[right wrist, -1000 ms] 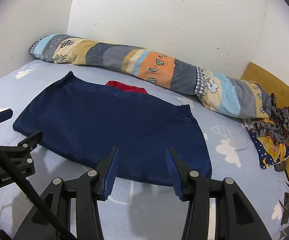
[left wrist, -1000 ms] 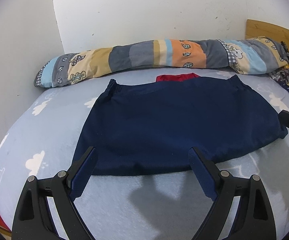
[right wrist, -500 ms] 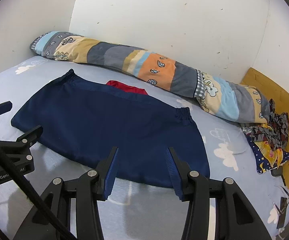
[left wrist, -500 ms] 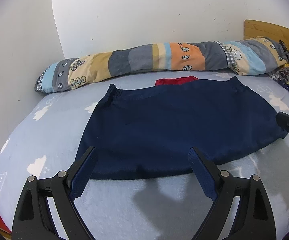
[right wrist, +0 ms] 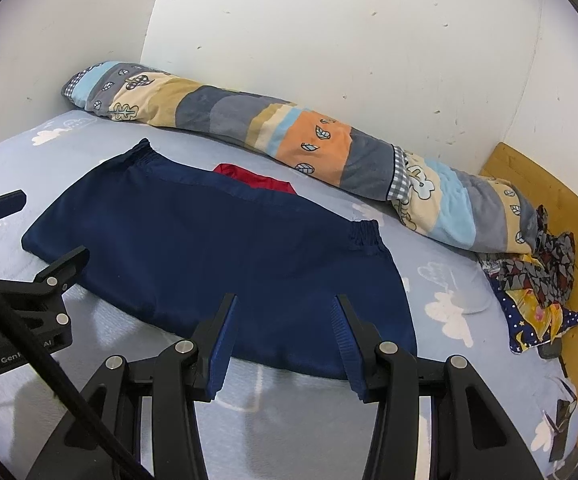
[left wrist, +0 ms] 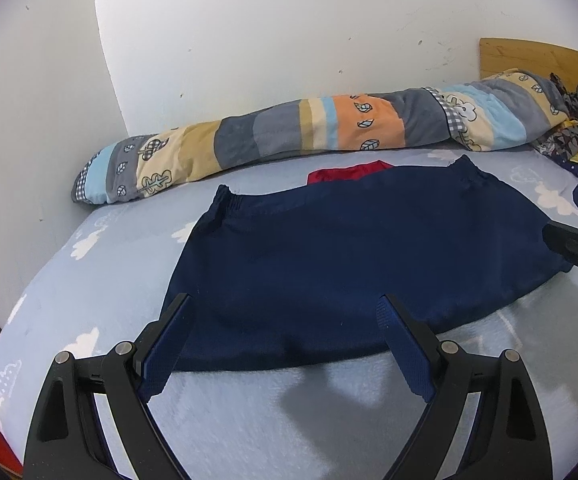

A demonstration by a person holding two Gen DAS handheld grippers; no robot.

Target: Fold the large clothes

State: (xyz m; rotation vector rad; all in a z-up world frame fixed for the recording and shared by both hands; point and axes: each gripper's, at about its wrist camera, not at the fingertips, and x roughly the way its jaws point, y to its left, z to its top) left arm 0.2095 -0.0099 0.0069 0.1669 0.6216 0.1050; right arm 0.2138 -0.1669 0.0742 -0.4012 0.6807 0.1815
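Garment: dark blue, lay spread flat on the pale blue cloud-print sheet, elastic edge toward a long patchwork bolster against the wall. Red cloth showed beyond its far edge. Left gripper hovered at the near hem, fingers spread wide, holding nothing. Right gripper hovered likewise, fingers partly apart and empty.

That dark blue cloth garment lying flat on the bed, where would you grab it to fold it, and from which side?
Probably at its two near corners. The dark blue cloth garment lies flat, its gathered elastic edge toward the long patchwork bolster and its plain edge nearest both grippers. The left gripper and right gripper, both open, could come in low from this side, pinch that edge and lift.
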